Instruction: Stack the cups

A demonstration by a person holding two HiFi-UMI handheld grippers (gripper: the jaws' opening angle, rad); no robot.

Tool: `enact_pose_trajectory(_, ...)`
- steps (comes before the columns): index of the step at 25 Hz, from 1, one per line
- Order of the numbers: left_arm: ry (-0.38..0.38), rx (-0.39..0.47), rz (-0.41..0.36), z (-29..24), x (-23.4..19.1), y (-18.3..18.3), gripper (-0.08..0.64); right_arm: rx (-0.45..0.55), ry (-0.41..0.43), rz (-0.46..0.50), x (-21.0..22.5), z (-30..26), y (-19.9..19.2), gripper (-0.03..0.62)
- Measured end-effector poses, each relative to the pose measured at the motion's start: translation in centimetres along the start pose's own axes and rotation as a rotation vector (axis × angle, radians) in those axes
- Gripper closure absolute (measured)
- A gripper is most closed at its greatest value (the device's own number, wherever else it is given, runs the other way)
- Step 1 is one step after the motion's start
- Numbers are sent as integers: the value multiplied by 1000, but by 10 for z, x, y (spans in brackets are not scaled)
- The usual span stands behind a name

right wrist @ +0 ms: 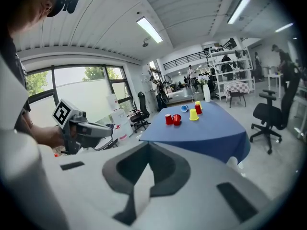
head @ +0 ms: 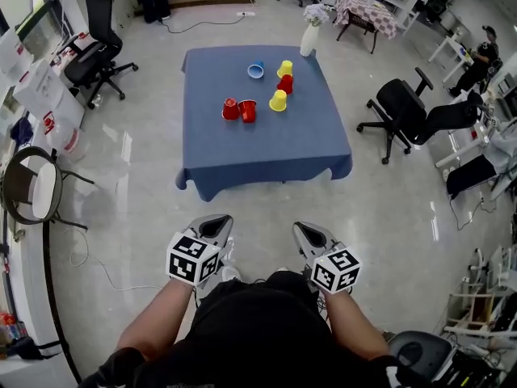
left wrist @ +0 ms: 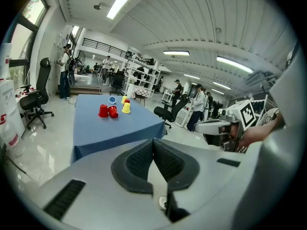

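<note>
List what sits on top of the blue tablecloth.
Six cups: two red ones together, a blue one, two yellow ones with a third red between. The cloth hides the tabletop itself.

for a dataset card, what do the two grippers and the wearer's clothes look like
Left gripper and right gripper: light-grey shells, dark textured pads, each with a cube of black-and-white square markers. The person wears a black top.

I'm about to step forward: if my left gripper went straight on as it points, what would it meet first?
Likely the hanging near edge of the blue tablecloth, short of the cups. The left gripper aims slightly downward, so the floor could come first; depth is unclear.
</note>
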State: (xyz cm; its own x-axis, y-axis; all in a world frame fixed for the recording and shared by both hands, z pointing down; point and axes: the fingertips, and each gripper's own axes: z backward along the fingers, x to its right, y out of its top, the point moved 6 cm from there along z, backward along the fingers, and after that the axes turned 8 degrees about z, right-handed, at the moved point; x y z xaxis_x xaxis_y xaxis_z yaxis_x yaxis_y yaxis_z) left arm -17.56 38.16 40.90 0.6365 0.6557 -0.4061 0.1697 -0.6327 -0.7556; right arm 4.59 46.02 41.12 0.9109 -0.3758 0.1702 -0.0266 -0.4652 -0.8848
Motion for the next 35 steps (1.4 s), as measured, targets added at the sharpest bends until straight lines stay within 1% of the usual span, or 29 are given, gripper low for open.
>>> enact_pose_trajectory(6, -14, -3, 4, 1, -15, 8, 555, -12, -15, 3, -2, -13, 8, 591)
enact_pose_trajectory(13, 1, 1, 18, -24, -27, 21, 555, -10, -6, -4, 26, -35, 16, 591)
enact_pose_trajectory(18, 45, 5, 44, -50, -39, 45, 555, -4, 28, -11, 59, -61, 33, 591)
enact_pose_trajectory(21, 56, 14, 32, -73, -41, 70, 555, 12, 53, 0, 85, -77, 53, 591)
enact_pose_trajectory(25, 75, 50, 50, -103, -44, 106, 555, 29, 88, -16, 121, -95, 73, 591)
enact_pose_trajectory(27, 80, 54, 50, -117, -43, 119, 555, 26, 99, -22, 138, -103, 79, 591)
enact_pose_trajectory(31, 104, 40, 61, -140, -36, 130, 555, 11, 131, -21, 167, -113, 85, 591)
enact_pose_trajectory(35, 152, 38, 71, -160, -36, 134, 555, 9, 180, -1, 193, -126, 89, 591)
